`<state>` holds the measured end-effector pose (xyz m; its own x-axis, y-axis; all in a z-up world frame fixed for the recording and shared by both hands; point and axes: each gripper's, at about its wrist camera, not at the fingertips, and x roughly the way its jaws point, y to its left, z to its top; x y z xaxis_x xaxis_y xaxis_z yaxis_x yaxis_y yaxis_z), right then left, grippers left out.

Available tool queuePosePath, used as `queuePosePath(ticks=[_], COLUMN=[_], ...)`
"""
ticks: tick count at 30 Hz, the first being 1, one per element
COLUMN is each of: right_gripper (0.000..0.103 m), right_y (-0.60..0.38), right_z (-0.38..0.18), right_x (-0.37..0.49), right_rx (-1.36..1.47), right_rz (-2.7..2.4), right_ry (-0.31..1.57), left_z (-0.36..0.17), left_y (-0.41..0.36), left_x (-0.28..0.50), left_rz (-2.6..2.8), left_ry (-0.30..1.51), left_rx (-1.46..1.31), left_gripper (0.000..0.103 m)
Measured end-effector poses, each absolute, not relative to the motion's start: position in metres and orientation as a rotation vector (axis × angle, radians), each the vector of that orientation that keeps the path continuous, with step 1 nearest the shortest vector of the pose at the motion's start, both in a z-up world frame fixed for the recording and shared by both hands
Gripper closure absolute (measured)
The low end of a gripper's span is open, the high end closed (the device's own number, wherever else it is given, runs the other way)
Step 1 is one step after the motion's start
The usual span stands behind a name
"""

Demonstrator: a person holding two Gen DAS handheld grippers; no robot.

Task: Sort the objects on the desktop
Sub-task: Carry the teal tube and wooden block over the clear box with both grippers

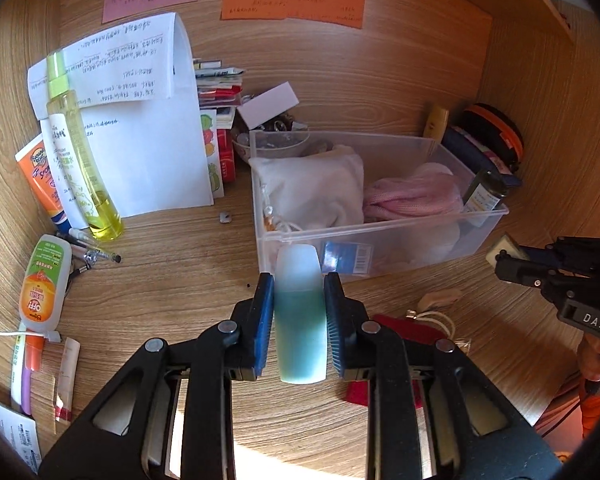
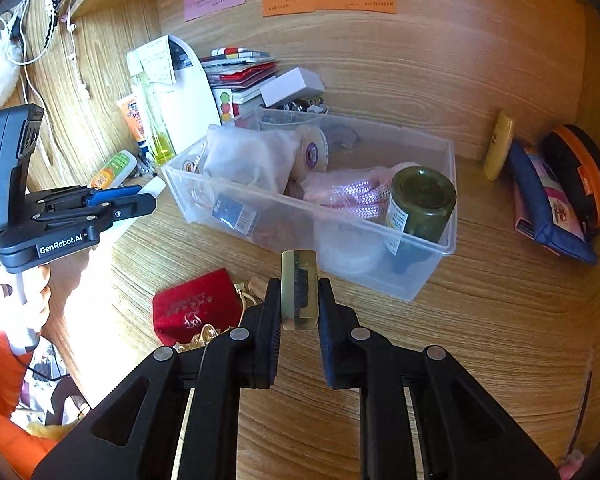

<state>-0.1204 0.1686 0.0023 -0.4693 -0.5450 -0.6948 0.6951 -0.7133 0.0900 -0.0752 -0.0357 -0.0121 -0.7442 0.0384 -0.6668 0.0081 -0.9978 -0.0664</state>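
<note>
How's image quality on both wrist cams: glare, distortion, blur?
Left wrist view: heavy fisheye bending of the desk, dark corners, a blown-out sun patch low between the claw arms; the bottle in the left claw is sharp. Right wrist view: same curvature, overexposed glare at left beside the red pouch, warm cast; no motion blur.

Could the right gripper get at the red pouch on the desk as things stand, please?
Probably not yet: the right gripper is shut on a small translucent block, so its jaws are occupied. The red pouch itself lies uncovered on the desk close by.
</note>
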Motion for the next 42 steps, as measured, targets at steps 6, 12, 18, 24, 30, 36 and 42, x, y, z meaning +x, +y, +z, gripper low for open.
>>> queuePosePath(ticks=[6, 12, 18, 24, 30, 36, 42], right_gripper=[0.088, 0.088, 0.088, 0.088, 0.088, 0.088, 0.088], right_y=[0.162, 0.15, 0.133, 0.117, 0.1, 0.086, 0.085], right_z=[0.015, 0.025, 0.03, 0.035, 0.034, 0.013, 0.002], right_x=[-0.127, -0.138, -0.156, -0.175, -0.187, -0.195, -0.203], right_rx=[0.909, 0.891, 0.897, 0.908, 0.896, 0.931, 0.969], right_rz=[-2.178, -2.174, -2.184, -2.205, -2.237, -2.231, -2.216], right_ry=[0.204, 0.157, 0.14, 0.15, 0.191, 0.251, 0.242], left_z=[0.001, 0.012, 0.019, 0.019, 0.007, -0.009, -0.017], left_y=[-0.024, -0.015, -0.01, -0.013, -0.018, -0.02, -0.021], left_x=[-0.082, -0.093, -0.107, -0.126, -0.149, -0.159, -0.164], left_rz=[2.901, 2.884, 2.878, 2.876, 2.857, 2.832, 2.809], left_ry=[-0.099, -0.093, -0.075, -0.093, -0.138, -0.149, -0.171], left_rx=[-1.051, -1.01, -0.984, -0.989, -1.032, -1.078, -1.103], left_gripper=[0.078, 0.078, 0.078, 0.078, 0.078, 0.078, 0.079])
